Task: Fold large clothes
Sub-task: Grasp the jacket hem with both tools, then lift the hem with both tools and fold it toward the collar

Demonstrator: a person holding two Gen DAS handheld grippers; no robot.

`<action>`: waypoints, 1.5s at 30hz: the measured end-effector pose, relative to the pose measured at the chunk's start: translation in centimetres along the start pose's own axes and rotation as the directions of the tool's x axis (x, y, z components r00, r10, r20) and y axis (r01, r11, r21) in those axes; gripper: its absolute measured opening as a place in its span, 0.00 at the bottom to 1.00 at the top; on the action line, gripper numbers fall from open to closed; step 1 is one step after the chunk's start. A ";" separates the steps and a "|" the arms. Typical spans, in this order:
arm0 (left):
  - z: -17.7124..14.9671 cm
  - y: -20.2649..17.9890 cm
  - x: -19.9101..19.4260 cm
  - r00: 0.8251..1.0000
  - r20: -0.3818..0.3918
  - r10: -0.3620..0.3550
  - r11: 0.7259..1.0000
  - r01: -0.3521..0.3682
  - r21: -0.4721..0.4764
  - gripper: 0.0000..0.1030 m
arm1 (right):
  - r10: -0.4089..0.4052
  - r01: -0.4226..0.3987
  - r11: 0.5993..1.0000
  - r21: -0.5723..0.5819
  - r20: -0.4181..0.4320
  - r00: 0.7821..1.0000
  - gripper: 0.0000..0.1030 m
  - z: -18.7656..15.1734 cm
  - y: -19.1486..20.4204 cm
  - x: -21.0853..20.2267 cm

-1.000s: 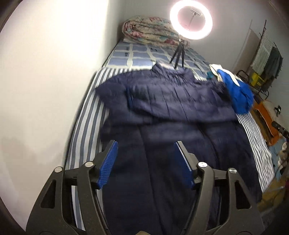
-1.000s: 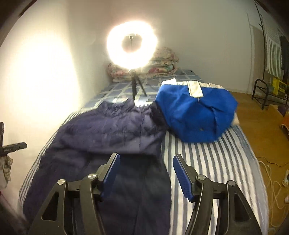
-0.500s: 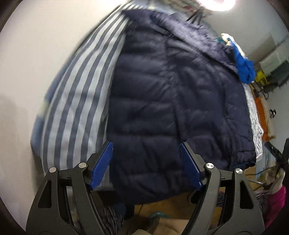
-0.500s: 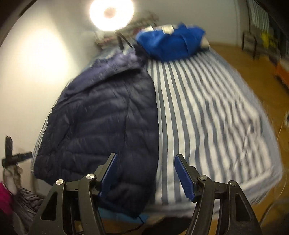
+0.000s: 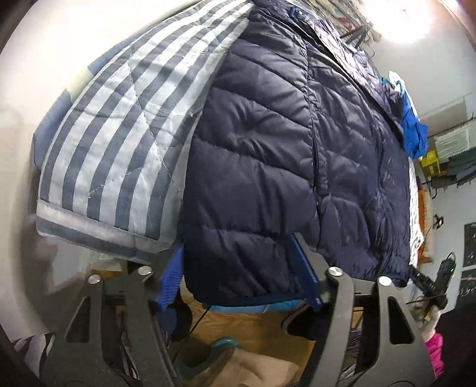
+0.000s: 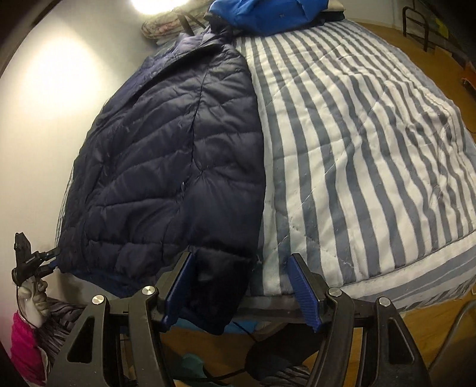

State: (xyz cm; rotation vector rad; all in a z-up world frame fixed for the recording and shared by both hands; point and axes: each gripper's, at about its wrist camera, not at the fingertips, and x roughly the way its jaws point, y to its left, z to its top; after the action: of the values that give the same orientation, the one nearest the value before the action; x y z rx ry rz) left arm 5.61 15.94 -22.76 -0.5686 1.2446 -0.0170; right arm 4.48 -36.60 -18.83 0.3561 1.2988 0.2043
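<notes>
A dark navy quilted puffer jacket (image 5: 282, 143) lies flat on the striped bed, its hem hanging over the near edge; it also shows in the right wrist view (image 6: 166, 154). My left gripper (image 5: 241, 282) is open, with the jacket's left hem corner lying between its blue pads. My right gripper (image 6: 242, 293) is open, its left pad (image 6: 177, 285) at the jacket's right hem corner, with the bed edge between the fingers.
The blue-and-white striped quilt (image 6: 357, 134) covers the bed. A blue garment pile (image 6: 267, 13) lies at the far end. A ring light (image 5: 398, 20) shines behind the bed. A white wall (image 5: 35, 74) runs along the left. Below the bed edge is wood floor (image 5: 261, 333).
Both grippers have dropped from a high view over the bed down to its near edge and moved close to the jacket's hem corners. Both stay open.
</notes>
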 end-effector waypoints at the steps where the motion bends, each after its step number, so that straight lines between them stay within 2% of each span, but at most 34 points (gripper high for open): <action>1: 0.0 -0.1 0.0 1.000 0.000 -0.001 1.000 0.001 0.004 0.58 | 0.005 -0.005 1.000 0.000 -0.002 1.000 0.65 0.0 0.1 0.0; 3: 0.0 -0.2 0.2 1.000 -0.003 0.008 1.000 -0.008 0.007 0.34 | 0.030 -0.030 1.000 0.011 -0.010 1.000 0.65 0.0 0.0 0.0; 6: -0.1 -0.1 0.1 1.000 -0.002 0.004 1.000 -0.004 0.008 0.17 | 0.069 -0.068 0.997 0.031 -0.024 0.997 0.54 0.0 0.1 0.5; 8: -0.2 -0.4 -0.2 1.000 0.008 -0.001 1.000 0.001 0.024 0.13 | 0.105 -0.103 0.994 0.042 -0.041 0.994 0.49 0.0 0.1 0.7; 11: -0.4 -0.9 -0.9 0.999 0.023 -0.030 0.999 0.029 0.043 0.13 | 0.162 -0.160 0.986 0.043 -0.061 0.985 0.44 -0.1 0.6 1.0; 13: -0.6 -1.2 -0.9 1.000 0.018 -0.016 0.999 0.015 0.052 0.18 | 0.175 -0.173 0.984 0.032 -0.072 0.982 0.43 -0.2 1.3 1.4; 14: -0.6 -1.2 -0.5 1.000 0.005 -0.009 0.998 0.009 0.054 0.34 | 0.182 -0.181 0.983 0.026 -0.081 0.980 0.44 -0.2 1.6 1.6; 15: -0.6 -1.3 -0.1 1.000 -0.007 -0.006 0.999 0.006 0.054 0.40 | 0.187 -0.185 0.982 0.023 -0.087 0.979 0.43 -0.2 1.7 1.8; 16: -0.6 -1.4 0.2 1.000 -0.013 0.001 0.998 0.000 0.059 0.40 | 0.184 -0.183 0.983 0.015 -0.089 0.979 0.40 -0.2 2.1 1.9; 17: -0.6 -1.6 0.4 1.000 -0.011 0.008 0.997 -0.007 0.075 0.36 | 0.179 -0.179 0.984 0.007 -0.089 0.980 0.32 -0.2 2.3 1.9; 18: -0.7 -1.8 0.4 1.000 -0.007 0.013 0.996 -0.012 0.089 0.17 | 0.177 -0.178 0.984 0.004 -0.086 0.980 0.22 -0.2 2.4 1.8; 20: -0.8 -2.3 0.0 1.000 0.008 -0.002 0.994 0.001 0.110 0.10 | 0.179 -0.180 0.984 0.002 -0.065 0.982 0.09 0.0 2.6 1.2; 21: -0.8 -2.4 -0.4 1.000 0.022 -0.011 0.994 0.008 0.113 0.09 | 0.184 -0.184 0.983 0.002 -0.046 0.982 0.06 0.1 2.8 0.8; 26: -0.7 -2.6 -4.0 0.989 0.109 -0.097 0.990 0.085 0.111 0.07 | 0.204 -0.202 0.979 -0.034 0.092 0.975 0.02 0.1 4.1 -3.0; 29: -1.0 -2.7 -6.7 0.977 0.173 -0.126 0.988 0.107 0.113 0.06 | 0.233 -0.227 0.973 -0.051 0.197 0.952 0.02 -0.5 5.3 -6.1; 34: -1.7 -2.9 -10.7 0.953 0.255 -0.166 0.984 0.141 0.113 0.05 | 0.286 -0.273 0.958 -0.085 0.313 0.906 0.01 -2.1 6.2 -10.9; 37: -2.3 -2.7 -13.8 0.933 0.306 -0.192 0.980 0.165 0.112 0.05 | 0.315 -0.293 0.949 -0.116 0.352 0.881 0.01 -3.6 6.2 -13.6; 40: -3.4 -2.7 -17.6 0.903 0.362 -0.229 0.973 0.202 0.111 0.05 | 0.374 -0.356 0.927 -0.121 0.391 0.841 0.01 -4.6 5.7 -15.9; 41: -3.4 -2.8 -18.5 0.896 0.374 -0.237 0.971 0.211 0.111 0.05 | 0.379 -0.359 0.925 -0.127 0.400 0.835 0.01 -4.5 5.9 -16.3; 45: -1.9 -3.9 -19.5 0.887 0.392 -0.244 0.969 0.205 0.140 0.05 | 0.357 -0.319 0.934 -0.159 0.412 0.839 0.01 -2.8 6.4 -16.6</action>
State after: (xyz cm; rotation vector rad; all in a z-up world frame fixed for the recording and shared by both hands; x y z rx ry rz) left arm -1.54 17.97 -4.17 -0.5964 0.7621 -0.1456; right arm -2.17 -35.95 -2.14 0.5276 0.7724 0.4522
